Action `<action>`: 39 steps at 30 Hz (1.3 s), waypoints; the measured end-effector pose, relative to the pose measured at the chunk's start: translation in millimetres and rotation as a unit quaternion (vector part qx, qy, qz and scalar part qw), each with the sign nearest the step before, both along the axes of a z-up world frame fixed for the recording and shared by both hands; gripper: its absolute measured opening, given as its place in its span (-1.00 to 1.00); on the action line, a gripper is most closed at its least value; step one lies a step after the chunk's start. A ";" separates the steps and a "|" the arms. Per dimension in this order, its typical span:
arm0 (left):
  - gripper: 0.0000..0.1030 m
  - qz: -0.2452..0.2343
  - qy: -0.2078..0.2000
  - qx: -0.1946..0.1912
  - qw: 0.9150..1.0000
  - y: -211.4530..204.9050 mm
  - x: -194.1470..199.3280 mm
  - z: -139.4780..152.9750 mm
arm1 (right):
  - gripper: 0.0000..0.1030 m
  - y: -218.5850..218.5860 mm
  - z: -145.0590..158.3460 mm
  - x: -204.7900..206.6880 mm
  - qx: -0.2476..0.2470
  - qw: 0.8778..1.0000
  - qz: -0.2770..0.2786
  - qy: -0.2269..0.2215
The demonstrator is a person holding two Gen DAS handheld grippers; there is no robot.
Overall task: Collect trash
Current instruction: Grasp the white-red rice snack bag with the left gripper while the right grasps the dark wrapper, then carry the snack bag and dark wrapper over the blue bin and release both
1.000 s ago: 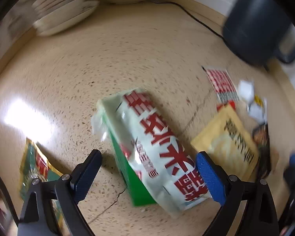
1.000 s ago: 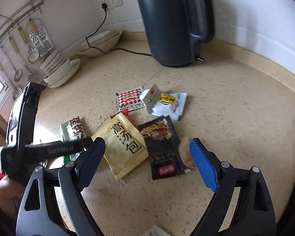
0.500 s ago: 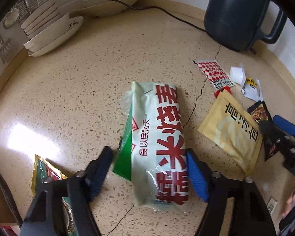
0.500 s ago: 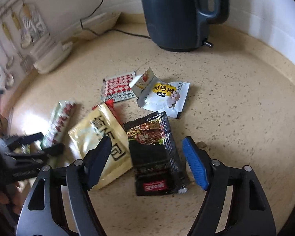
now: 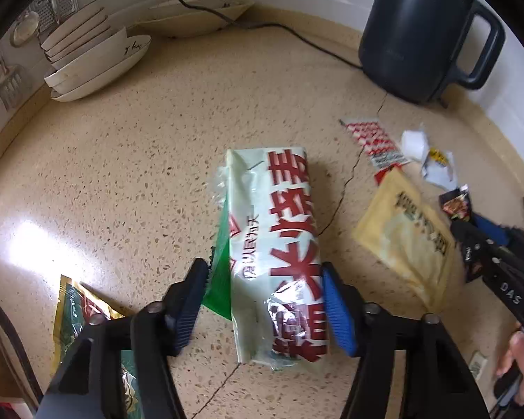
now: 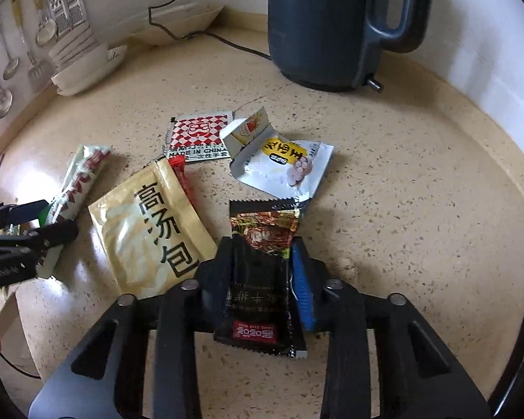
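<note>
My left gripper [image 5: 263,300] is shut on a long pale green wrapper with red characters [image 5: 276,230] that lies on the speckled counter; the same wrapper [image 6: 78,181] shows at the left of the right wrist view. My right gripper [image 6: 262,272] is shut on a black snack packet [image 6: 262,262]. Beside it lie a yellow soup packet [image 6: 150,230], a red-and-white checked sachet [image 6: 197,136] and a torn white wrapper [image 6: 283,160].
A dark electric kettle [image 6: 335,24] stands at the back by the wall, its cord running left. Stacked white bowls [image 5: 91,63] sit at the back left. A green-and-gold packet [image 5: 84,317] lies at the counter's near left edge.
Both grippers have closed: the left around the green wrapper, the right around the black packet. The right gripper has moved forward and down to the packet.
</note>
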State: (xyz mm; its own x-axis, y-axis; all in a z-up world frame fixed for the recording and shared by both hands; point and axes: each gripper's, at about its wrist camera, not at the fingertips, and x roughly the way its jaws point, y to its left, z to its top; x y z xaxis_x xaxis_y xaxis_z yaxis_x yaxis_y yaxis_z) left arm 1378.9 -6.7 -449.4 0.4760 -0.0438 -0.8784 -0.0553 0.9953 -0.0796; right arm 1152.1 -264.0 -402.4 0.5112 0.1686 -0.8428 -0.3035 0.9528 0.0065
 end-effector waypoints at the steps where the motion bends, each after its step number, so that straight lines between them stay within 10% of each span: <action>1: 0.01 -0.001 -0.002 -0.003 1.000 0.4 -1.4 2.7 | -0.52 -2.0 1.0 -0.3 0.007 1.000 -0.003 0.000; 12: -0.20 0.008 -0.011 -0.069 0.997 20.5 -17.4 14.9 | -0.69 -12.3 16.6 -15.8 0.052 0.999 -0.003 -0.014; 16: -0.66 0.011 -0.037 -0.084 0.996 23.9 -29.3 30.0 | -0.69 -13.7 30.8 -21.3 0.078 0.997 0.002 -0.023; 39: -0.77 -0.048 -0.062 -0.125 0.989 35.4 -142.2 77.4 | -0.69 39.1 72.6 -123.1 0.116 0.992 0.022 -0.031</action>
